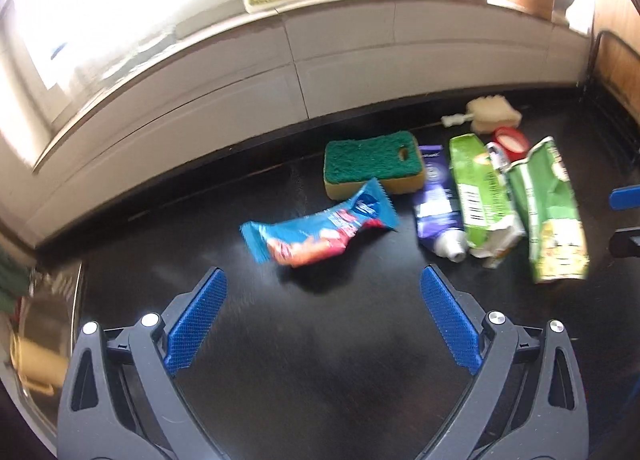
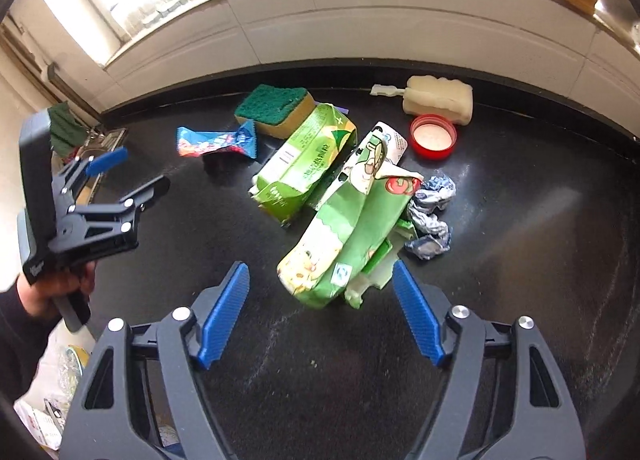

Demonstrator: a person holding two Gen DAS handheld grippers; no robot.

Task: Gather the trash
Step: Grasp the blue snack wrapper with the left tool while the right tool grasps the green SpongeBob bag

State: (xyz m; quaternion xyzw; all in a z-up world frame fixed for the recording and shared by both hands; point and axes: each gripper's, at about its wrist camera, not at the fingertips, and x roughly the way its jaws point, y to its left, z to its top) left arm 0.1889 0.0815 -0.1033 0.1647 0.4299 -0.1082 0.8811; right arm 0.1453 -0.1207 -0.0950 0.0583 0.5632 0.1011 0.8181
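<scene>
Trash lies on a black counter (image 1: 320, 340). A blue and red snack wrapper (image 1: 316, 232) lies just ahead of my open, empty left gripper (image 1: 324, 288); it also shows in the right wrist view (image 2: 216, 141). A purple tube (image 1: 436, 203), a green carton (image 1: 478, 195) and a crumpled green carton (image 1: 554, 215) lie to the right. My right gripper (image 2: 320, 284) is open and empty, its fingertips flanking the near end of the crumpled carton (image 2: 344, 236). The second green carton (image 2: 304, 161) and a crumpled foil wrapper (image 2: 430, 215) lie beside it. The left gripper (image 2: 140, 175) shows open at the left.
A green and yellow sponge (image 1: 372, 163), a white sponge brush (image 2: 436, 99) and a red lid (image 2: 434, 135) lie farther back. A white tiled wall (image 1: 340, 59) with a cluttered sill runs behind. A steel sink (image 1: 44, 340) is at the left. A white bag (image 2: 60, 380) hangs lower left.
</scene>
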